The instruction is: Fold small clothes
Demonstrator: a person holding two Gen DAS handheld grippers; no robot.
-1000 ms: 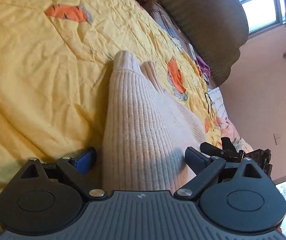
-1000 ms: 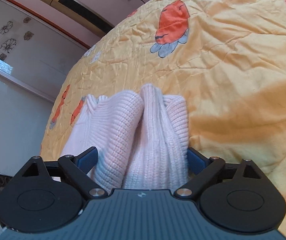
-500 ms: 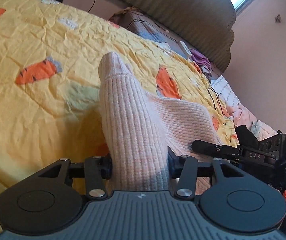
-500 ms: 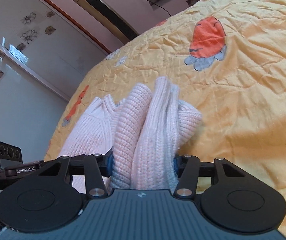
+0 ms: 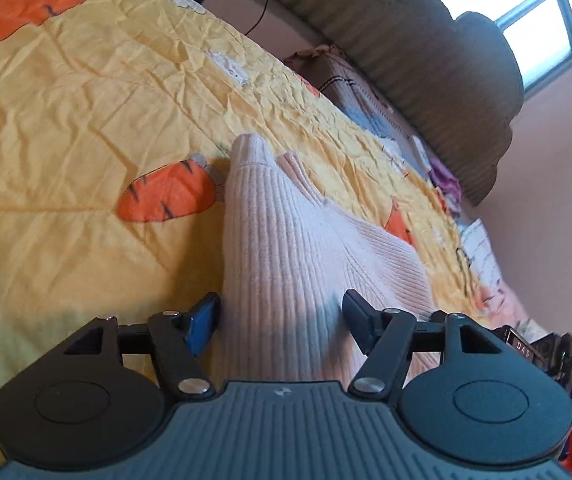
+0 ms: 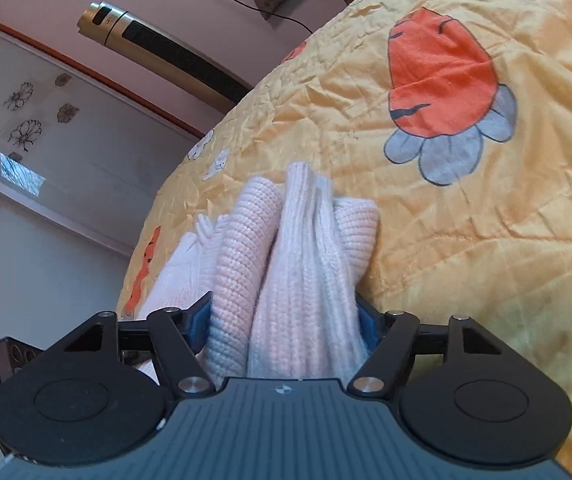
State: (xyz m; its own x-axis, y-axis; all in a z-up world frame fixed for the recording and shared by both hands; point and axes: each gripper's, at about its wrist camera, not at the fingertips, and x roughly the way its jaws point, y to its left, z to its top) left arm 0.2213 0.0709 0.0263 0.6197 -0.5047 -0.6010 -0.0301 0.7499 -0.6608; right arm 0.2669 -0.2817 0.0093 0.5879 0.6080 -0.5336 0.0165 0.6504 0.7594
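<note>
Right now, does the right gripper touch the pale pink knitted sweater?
Touching. Right wrist view: sweater fills right gripper, jaws just opening, against both pads.

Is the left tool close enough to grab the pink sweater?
Probably yes. The pink sweater already lies bunched between the left tool's fingers, which have just been opening, with nothing in the way.

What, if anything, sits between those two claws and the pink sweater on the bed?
Nothing visible. The sweater already lies between the fingers of the left claw and the right claw, whose jaws have both just been opening. Only yellow bedspread surrounds it.
</note>
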